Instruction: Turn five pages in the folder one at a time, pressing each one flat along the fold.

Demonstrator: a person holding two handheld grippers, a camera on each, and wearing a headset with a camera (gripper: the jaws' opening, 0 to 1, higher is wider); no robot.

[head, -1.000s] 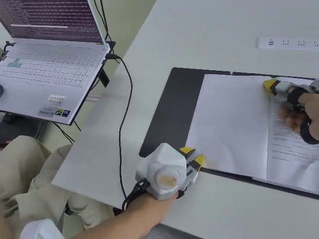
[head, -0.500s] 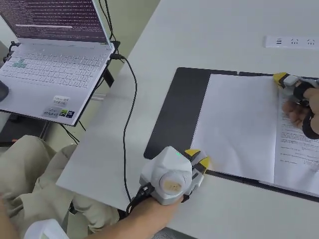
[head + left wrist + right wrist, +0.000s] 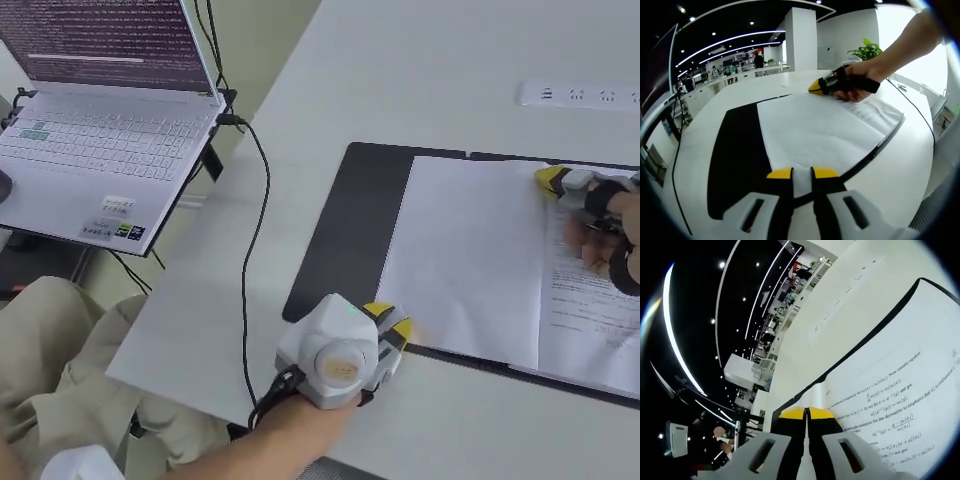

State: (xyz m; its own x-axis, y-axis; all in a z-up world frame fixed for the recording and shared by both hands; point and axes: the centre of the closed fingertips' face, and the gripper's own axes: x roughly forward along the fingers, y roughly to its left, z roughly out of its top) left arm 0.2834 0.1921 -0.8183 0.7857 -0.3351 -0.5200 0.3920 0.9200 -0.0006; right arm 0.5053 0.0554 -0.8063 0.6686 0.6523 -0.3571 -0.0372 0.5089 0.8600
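Note:
The black folder (image 3: pixel 345 230) lies open on the white table. A turned blank page (image 3: pixel 465 250) rests on its left half and a printed page (image 3: pixel 590 310) shows on the right. My right gripper (image 3: pixel 548 178) is shut, its yellow tips pressed on the paper at the fold near the folder's far edge; its own view shows the tips (image 3: pixel 806 412) on printed text. My left gripper (image 3: pixel 395 320) sits at the folder's near edge, where the blank page's edge (image 3: pixel 805 130) lies in front of its jaws (image 3: pixel 801 173), which stand a narrow gap apart.
An open laptop (image 3: pixel 100 130) stands on a lower stand to the left, with a black cable (image 3: pixel 250 250) running across the table's left edge. A white power strip (image 3: pixel 580 95) lies beyond the folder. The person's knee (image 3: pixel 60 340) shows at the lower left.
The head camera has shifted a little. Both grippers stay about where they were on the folder.

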